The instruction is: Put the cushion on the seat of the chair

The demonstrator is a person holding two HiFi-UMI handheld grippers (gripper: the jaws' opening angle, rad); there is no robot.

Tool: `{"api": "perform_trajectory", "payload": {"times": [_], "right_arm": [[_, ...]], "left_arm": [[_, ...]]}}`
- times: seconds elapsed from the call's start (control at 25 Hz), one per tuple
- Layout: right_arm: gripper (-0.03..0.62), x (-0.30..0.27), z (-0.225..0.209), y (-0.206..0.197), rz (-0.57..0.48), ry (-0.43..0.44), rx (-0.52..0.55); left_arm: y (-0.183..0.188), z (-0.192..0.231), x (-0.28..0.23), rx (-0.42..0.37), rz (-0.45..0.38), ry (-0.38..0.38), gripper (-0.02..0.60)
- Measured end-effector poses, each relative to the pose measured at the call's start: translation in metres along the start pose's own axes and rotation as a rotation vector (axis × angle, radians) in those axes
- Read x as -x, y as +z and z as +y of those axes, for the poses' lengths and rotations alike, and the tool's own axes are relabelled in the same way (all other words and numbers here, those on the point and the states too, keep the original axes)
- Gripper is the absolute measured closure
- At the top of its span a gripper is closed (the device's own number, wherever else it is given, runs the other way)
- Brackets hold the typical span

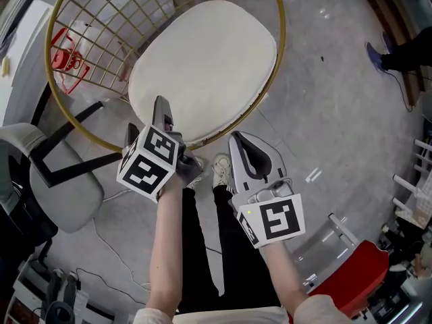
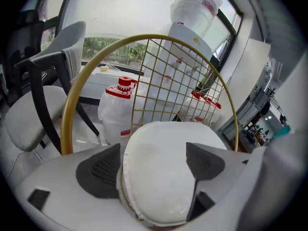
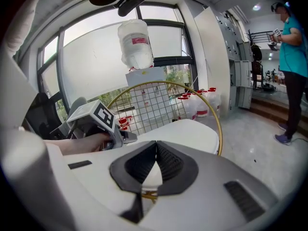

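Head view: the cushion (image 1: 202,59) lies flat on the seat of the chair (image 1: 280,39), in the upper centre of the frame, filling the gold hoop with its near edge at the front rim. Task looks done, I'd judge. The left tongs (image 1: 150,121) sit at that near edge, lower left of the cushion. The right tongs (image 1: 241,144) hang lower right, just off the rim over the floor (image 1: 337,100), out of the way since they carry nothing. A grey chair (image 1: 61,187) stands at the left edge.

Left gripper view: tongs (image 2: 154,165) spread wide, released. The cushion (image 2: 163,196) shows between the pads, but neither pad presses it. The wide gap probably lets them clear the soft edge without dragging it. The wire back (image 2: 178,85) rises behind, and red-capped jugs (image 2: 122,97) stand on the floor beyond.

Right gripper view: tongs (image 3: 155,150) clenched, pad tips meeting, nothing pinched as far as I can tell. The white in the gap below them seems to be the cushion beyond. The left gripper's marker cube (image 3: 94,115) is at centre left, and a person (image 3: 288,57) stands at the upper right.
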State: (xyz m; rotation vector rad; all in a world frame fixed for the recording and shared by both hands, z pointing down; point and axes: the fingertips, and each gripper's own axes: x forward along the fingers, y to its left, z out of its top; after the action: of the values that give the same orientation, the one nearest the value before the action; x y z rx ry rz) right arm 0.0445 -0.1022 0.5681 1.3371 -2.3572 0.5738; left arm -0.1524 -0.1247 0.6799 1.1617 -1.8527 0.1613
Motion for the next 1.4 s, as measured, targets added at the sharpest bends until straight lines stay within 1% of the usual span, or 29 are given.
{"api": "perform_trajectory", "payload": {"times": [0.16,0.28,0.36,0.44,0.52,0.64,0.76,0.88,1.0,1.16,1.28,1.4], "right_arm": [[0.577,0.007,0.0,0.022,-0.021,-0.032,-0.011],[0.577,0.016,0.0,0.052,-0.051,-0.058,-0.007],[0.577,0.018,-0.005,0.079,-0.092,-0.084,-0.001],[0.577,0.02,-0.011,0.109,-0.14,-0.11,-0.003],[0.577,0.026,-0.013,0.142,-0.184,-0.126,-0.001],[0.577,0.047,-0.007,0.191,-0.239,-0.143,0.018],[0.577,0.071,-0.001,0.237,-0.302,-0.156,0.018],[0.577,0.097,0.008,0.291,-0.391,-0.158,0.03],[0.577,0.129,0.024,0.34,-0.481,-0.149,0.055],[0.577,0.178,0.048,0.399,-0.607,-0.126,0.099],[0.577,0.211,0.065,0.433,-0.696,-0.12,0.151],[0.577,0.235,0.08,0.454,-0.759,-0.11,0.185]], "left_arm": [[0.021,-0.01,0.018,-0.05,-0.037,0.0,0.167],[0.043,-0.026,0.038,-0.066,-0.056,-0.034,0.167],[0.062,-0.041,0.046,-0.054,-0.067,-0.071,0.169],[0.088,-0.056,0.056,-0.059,-0.104,-0.089,0.169],[0.118,-0.071,0.076,-0.091,-0.151,-0.102,0.169],[0.157,-0.094,0.12,-0.138,-0.215,-0.138,0.169],[0.201,-0.121,0.171,-0.181,-0.312,-0.179,0.169],[0.247,-0.153,0.229,-0.243,-0.444,-0.227,0.17],[0.28,-0.184,0.292,-0.315,-0.567,-0.294,0.17],[0.311,-0.22,0.377,-0.392,-0.735,-0.4,0.17],[0.326,-0.237,0.429,-0.432,-0.845,-0.44,0.17],[0.331,-0.247,0.472,-0.474,-0.936,-0.477,0.17]]}}
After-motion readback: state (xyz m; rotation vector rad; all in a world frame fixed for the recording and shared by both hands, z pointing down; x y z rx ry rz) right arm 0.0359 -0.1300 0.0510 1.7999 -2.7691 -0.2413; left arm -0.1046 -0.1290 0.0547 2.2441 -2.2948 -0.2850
